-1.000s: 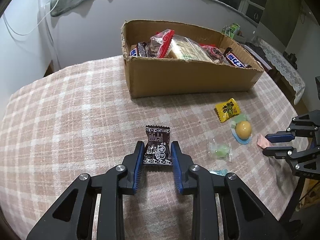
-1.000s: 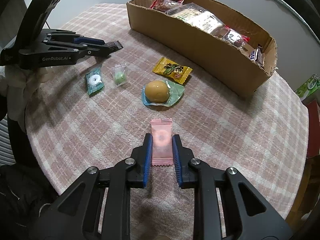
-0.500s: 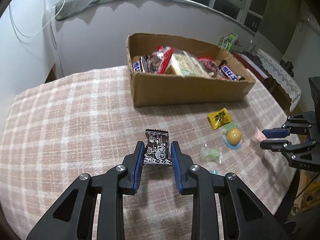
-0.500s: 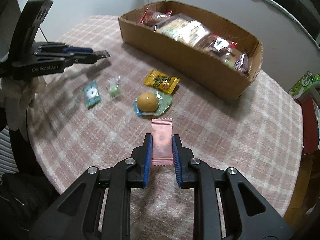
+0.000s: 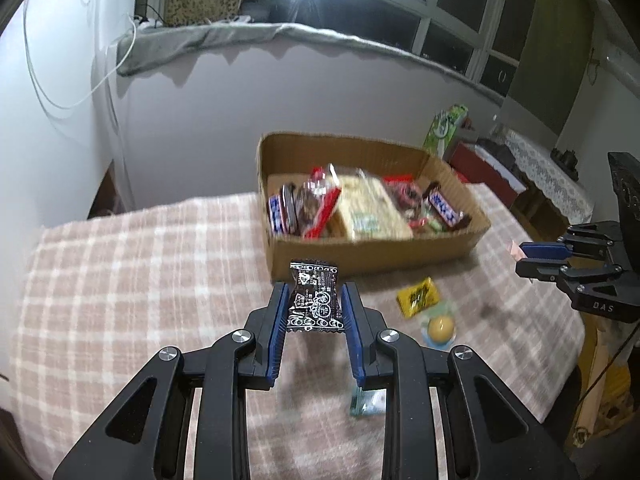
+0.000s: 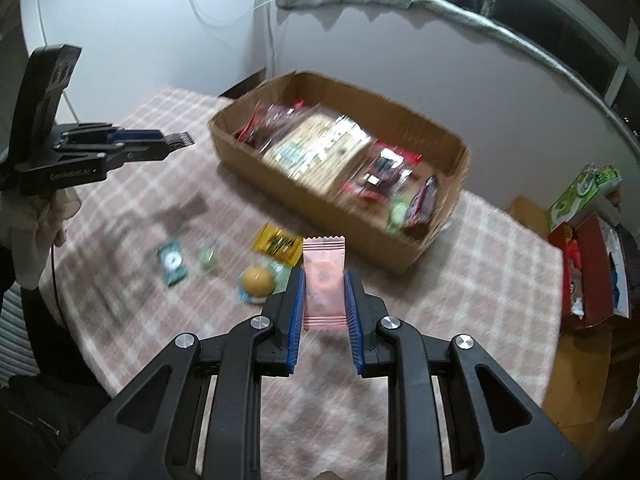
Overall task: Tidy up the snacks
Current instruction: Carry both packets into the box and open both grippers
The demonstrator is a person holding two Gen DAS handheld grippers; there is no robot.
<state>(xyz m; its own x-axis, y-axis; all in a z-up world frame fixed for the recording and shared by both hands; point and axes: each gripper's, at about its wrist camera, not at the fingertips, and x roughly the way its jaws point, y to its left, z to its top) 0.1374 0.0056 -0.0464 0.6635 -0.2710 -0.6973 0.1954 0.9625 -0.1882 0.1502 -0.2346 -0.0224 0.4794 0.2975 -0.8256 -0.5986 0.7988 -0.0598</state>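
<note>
Each hand-held gripper pinched a snack clear of the surface (image 5: 120,280): left hand-held gripper (image 5: 314,309) the black packet (image 5: 315,298), right hand-held gripper (image 6: 324,298) the pink packet (image 6: 324,280), likely bound for the box (image 5: 360,258) at twelve o'clock.

Cardboard box (image 6: 436,216) sits on the table (image 6: 500,264), packed with snack packets (image 6: 320,148). In front of the box on the table, in the right wrist view left to right: flat sachet (image 6: 173,261), small wrapped candy (image 6: 208,258), round snack on its wrapper (image 6: 256,280), with a candy packet (image 6: 278,242) behind it, nearer the box.
</note>
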